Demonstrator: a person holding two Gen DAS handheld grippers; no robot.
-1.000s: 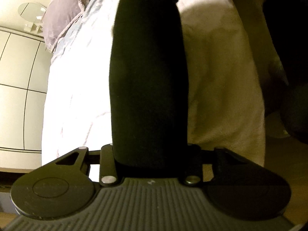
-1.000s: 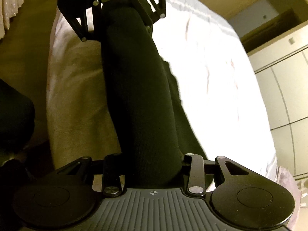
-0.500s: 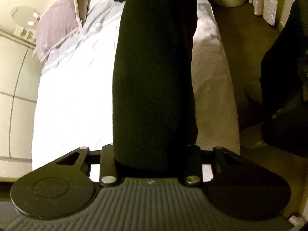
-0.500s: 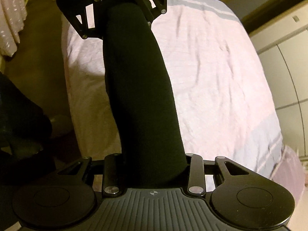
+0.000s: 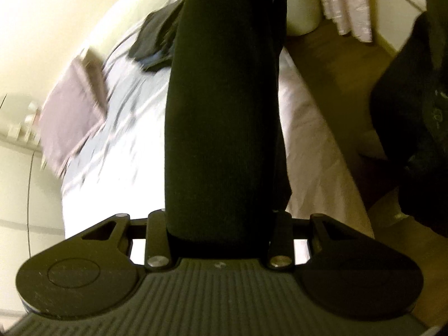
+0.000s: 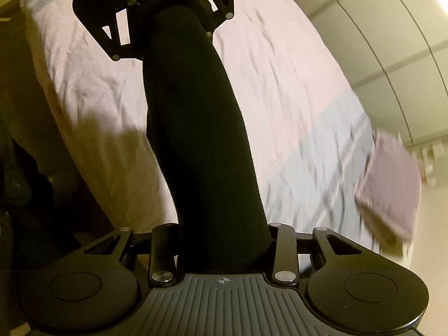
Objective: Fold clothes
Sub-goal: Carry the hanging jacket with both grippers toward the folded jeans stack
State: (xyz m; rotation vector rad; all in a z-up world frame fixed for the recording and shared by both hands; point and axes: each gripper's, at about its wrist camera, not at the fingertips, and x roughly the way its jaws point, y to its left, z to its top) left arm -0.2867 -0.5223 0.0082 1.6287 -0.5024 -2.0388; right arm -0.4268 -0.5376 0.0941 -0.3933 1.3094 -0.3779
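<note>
Black garment stretches between both hand-held grippers above bed.

Each gripper, the left gripper and the right gripper, is matte black, with a ribbed grey plate at its base, two round flat discs at the sides, slotted black link bars pinned by silver screws, and a small crosshair mark on the plate's front edge.
</note>
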